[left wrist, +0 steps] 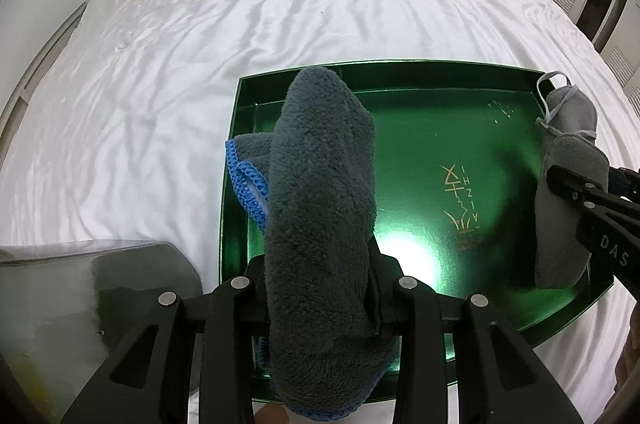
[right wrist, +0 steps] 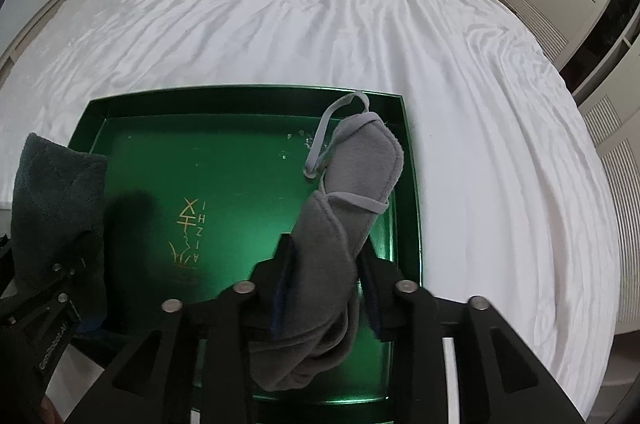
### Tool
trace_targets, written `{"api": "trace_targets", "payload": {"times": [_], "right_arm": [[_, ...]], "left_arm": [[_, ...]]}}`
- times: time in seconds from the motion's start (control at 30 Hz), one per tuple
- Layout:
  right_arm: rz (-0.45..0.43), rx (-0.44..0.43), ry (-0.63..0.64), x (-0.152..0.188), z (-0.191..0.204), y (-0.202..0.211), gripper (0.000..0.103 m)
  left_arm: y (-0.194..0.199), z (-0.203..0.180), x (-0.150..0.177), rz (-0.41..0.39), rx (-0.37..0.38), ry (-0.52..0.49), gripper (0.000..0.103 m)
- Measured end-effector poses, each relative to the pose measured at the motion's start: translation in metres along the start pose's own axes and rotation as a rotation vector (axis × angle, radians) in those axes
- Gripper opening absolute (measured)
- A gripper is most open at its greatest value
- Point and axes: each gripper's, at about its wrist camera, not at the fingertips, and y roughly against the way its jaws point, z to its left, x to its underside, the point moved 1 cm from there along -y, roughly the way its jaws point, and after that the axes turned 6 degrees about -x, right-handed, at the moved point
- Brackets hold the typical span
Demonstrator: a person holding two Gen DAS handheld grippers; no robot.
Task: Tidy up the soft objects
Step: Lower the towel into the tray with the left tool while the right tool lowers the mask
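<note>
Right up close, the left gripper [left wrist: 320,264] is squeezed tight on a fluffy dark grey towel with blue edging [left wrist: 320,192]. It holds the towel near the middle, so the thick folded part sticks up in front and the rest droops down below the fingers. Both ends hang over the left side of a shiny green tray [left wrist: 440,72] that sits on a bed with a wrinkled white sheet [left wrist: 200,24]. The right gripper [right wrist: 324,264] is clamped on a lighter grey fleece cloth with a thin strap [right wrist: 348,184]. That cloth leans along the right side of the tray, and its far end looks like it touches the tray near the back corner, with its loop poking over the rim. The tray floor between the two cloths is bare, with gold writing [right wrist: 188,232] on it. My guess is the tray is where the soft things go, one on each side so they do not pile up. Next each cloth probably needs to be lowered flat and then let go.
</note>
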Motion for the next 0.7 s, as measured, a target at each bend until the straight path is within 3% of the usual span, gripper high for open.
{"api": "trace_targets", "payload": {"times": [0.27, 0.7], "right_arm": [[-0.024, -0.011, -0.025, 0.003, -0.007, 0.005, 0.061], [-0.088, -0.033, -0.036, 0.01, -0.011, 0.029, 0.065]], "left_arm": [[0.009, 0.002, -0.001, -0.029, -0.044, 0.004, 0.04], [0.026, 0.011, -0.005, -0.089, -0.075, 0.022, 0.042]]}}
